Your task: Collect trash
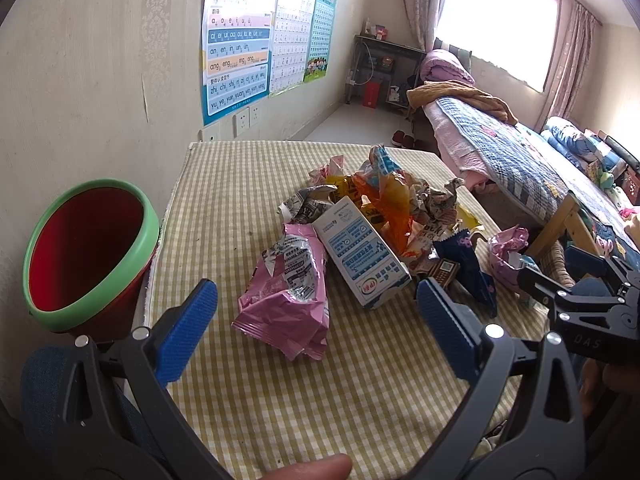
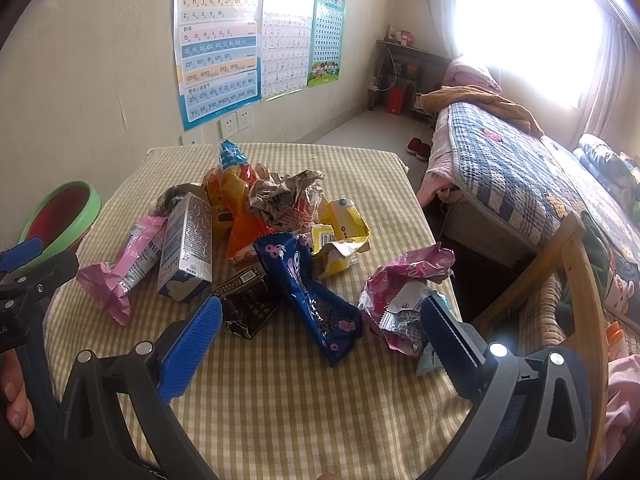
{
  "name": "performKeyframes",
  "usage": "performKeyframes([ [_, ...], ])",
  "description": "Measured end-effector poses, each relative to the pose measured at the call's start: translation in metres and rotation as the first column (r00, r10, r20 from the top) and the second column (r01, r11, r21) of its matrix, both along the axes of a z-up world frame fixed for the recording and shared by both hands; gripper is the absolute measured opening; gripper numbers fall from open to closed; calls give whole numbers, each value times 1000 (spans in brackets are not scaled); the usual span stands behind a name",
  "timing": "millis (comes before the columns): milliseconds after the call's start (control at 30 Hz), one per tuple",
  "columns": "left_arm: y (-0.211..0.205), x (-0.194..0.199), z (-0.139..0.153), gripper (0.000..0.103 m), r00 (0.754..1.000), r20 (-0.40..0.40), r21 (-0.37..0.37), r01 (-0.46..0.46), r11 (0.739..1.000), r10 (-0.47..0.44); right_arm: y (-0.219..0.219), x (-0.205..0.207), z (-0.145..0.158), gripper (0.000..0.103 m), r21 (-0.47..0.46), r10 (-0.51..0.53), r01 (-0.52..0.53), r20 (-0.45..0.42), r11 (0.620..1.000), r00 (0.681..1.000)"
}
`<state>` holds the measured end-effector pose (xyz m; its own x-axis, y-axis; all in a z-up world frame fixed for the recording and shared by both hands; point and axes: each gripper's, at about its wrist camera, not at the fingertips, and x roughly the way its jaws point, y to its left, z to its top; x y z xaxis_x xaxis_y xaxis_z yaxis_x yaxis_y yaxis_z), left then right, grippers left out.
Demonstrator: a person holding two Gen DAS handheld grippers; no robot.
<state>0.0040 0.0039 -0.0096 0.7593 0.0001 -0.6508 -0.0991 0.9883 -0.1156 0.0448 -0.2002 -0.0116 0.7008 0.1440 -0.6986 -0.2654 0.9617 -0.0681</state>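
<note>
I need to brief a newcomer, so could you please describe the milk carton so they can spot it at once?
On the checked table, look into the trash pile at its middle. The milk carton lies on its side beside the pink wrapper; it is the only rigid white-and-blue box among crumpled bags.

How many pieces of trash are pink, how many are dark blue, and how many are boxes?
Pink wrappers: 2, the big pink bag and the crumpled pink wrapper.
Dark blue wrappers: 1, the dark blue snack bag.
Boxes: 2, the white milk carton and the black box.
Total: 5. The crumpled pile behind holds more, too tangled to count.
</note>
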Motion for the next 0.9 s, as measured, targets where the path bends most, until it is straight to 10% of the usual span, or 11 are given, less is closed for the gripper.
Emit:
performKeyframes([
  [900,4,5,-3,98,999,-34,-14,-6,1000,5,-4,8,-6,96,11,-10,11,-39,1000,999],
])
